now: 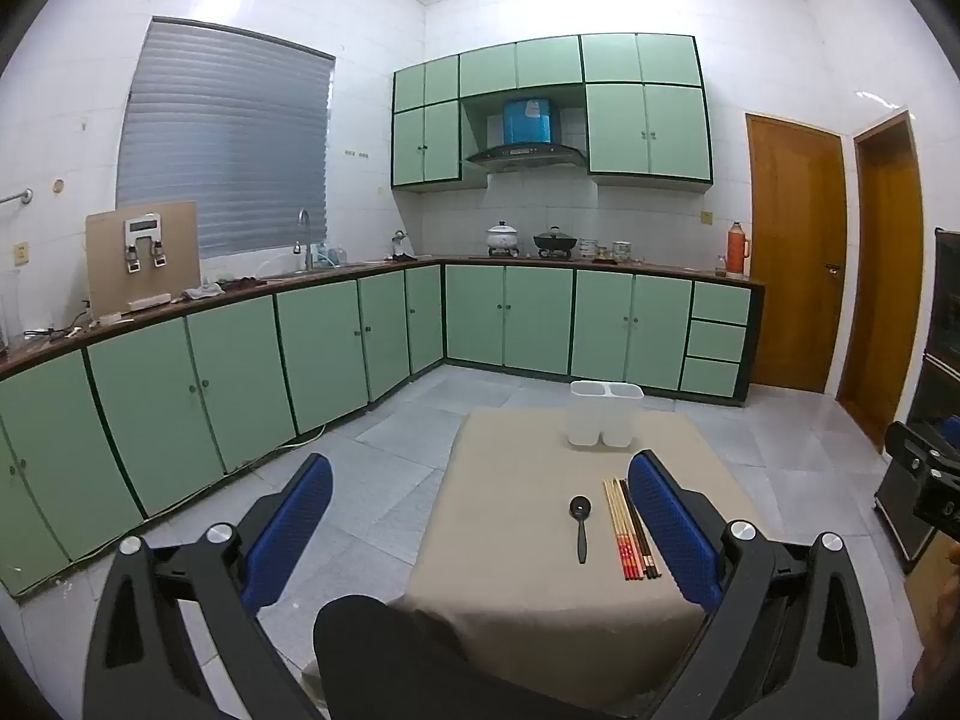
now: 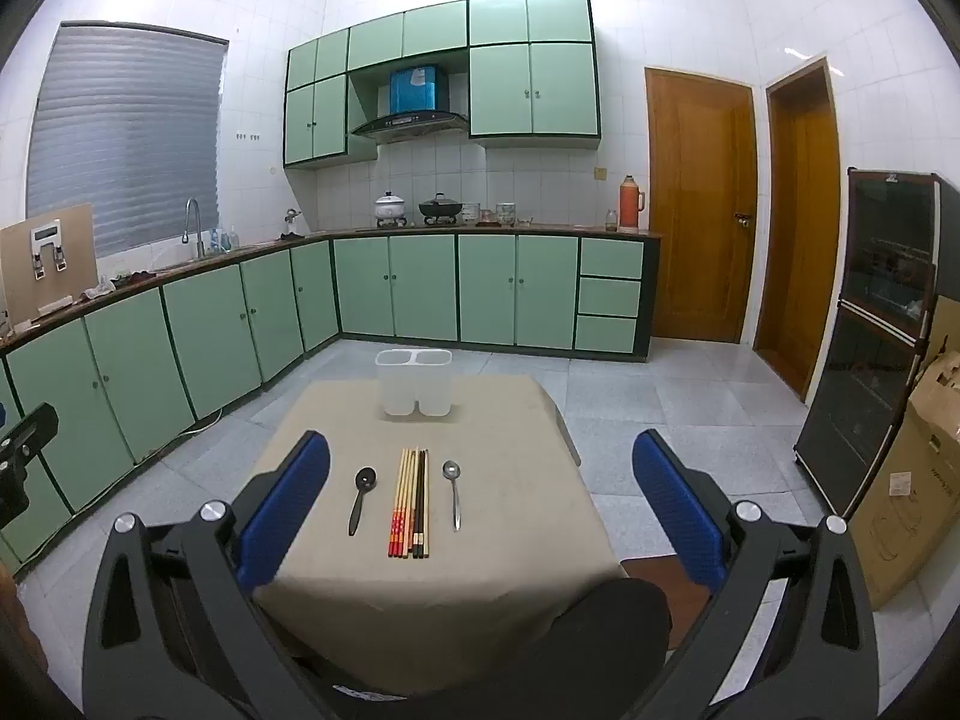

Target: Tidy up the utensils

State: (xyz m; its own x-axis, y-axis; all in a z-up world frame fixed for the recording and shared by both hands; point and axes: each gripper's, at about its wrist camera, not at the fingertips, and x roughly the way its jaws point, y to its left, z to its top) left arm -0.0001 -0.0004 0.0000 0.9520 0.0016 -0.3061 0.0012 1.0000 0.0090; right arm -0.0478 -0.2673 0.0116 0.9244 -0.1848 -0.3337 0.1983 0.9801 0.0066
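Both grippers hang spread wide, holding nothing. From the left wrist, the left gripper (image 1: pixel 480 531) frames a black spoon (image 1: pixel 580 525) and bundled chopsticks (image 1: pixel 630 531) on the cloth-covered counter (image 1: pixel 510 588), just inside its right finger; the white two-compartment holder (image 1: pixel 606 414) stands beyond. From the right wrist, the right gripper (image 2: pixel 480 507) sees those utensils plus a metal spoon (image 2: pixel 453 492) ahead, toward its left finger. Probably best: pinch one handle mid-length, then lower it upright into a compartment. No writing is legible.
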